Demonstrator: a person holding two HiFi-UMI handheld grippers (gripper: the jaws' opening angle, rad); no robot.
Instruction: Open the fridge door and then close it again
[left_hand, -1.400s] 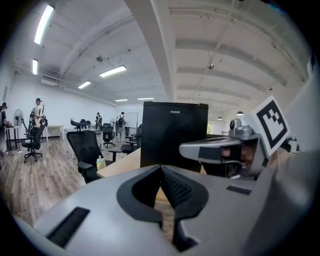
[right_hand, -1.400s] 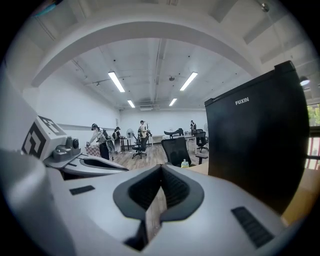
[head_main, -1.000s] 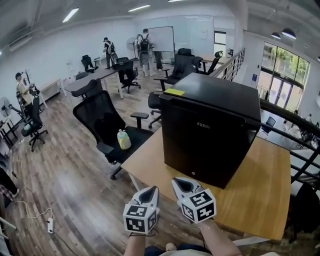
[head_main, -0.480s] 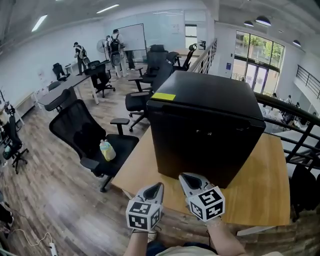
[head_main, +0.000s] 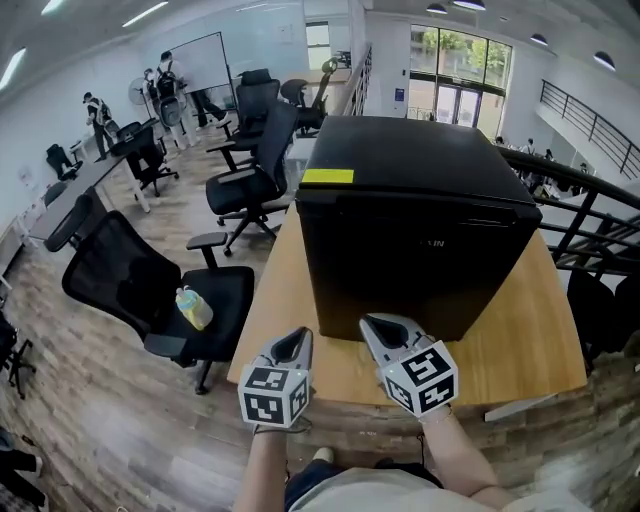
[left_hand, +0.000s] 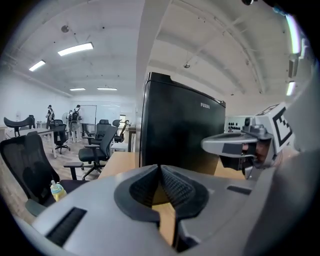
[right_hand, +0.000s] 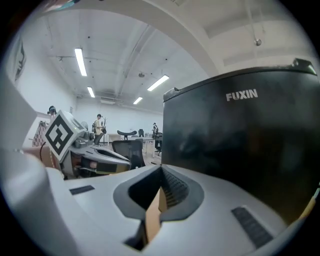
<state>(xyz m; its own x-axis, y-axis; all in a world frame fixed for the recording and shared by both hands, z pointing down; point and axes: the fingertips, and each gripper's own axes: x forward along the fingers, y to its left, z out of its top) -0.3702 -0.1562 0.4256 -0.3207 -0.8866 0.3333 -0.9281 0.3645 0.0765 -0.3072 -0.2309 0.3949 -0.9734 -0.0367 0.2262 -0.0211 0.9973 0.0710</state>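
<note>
A black mini fridge (head_main: 420, 230) stands on a wooden table (head_main: 510, 350), its door closed and facing me, with a yellow sticker on its top corner. Both grippers hover at the table's front edge, short of the door and touching nothing. My left gripper (head_main: 297, 340) is shut and empty, in front of the fridge's left corner. My right gripper (head_main: 375, 325) is shut and empty, a little nearer the door's lower part. The left gripper view has its jaws (left_hand: 160, 167) together before the fridge (left_hand: 180, 135). The right gripper view has its jaws (right_hand: 161, 170) together before the door (right_hand: 240, 150).
A black office chair (head_main: 150, 290) with a small bottle (head_main: 193, 308) on its seat stands left of the table. More chairs and desks fill the room behind, with people at the far wall. A black railing (head_main: 590, 230) runs along the right.
The view has swung round, so the fridge door now faces me squarely and looks nearer. Both grippers have come along in front of the table edge and stayed shut.
</note>
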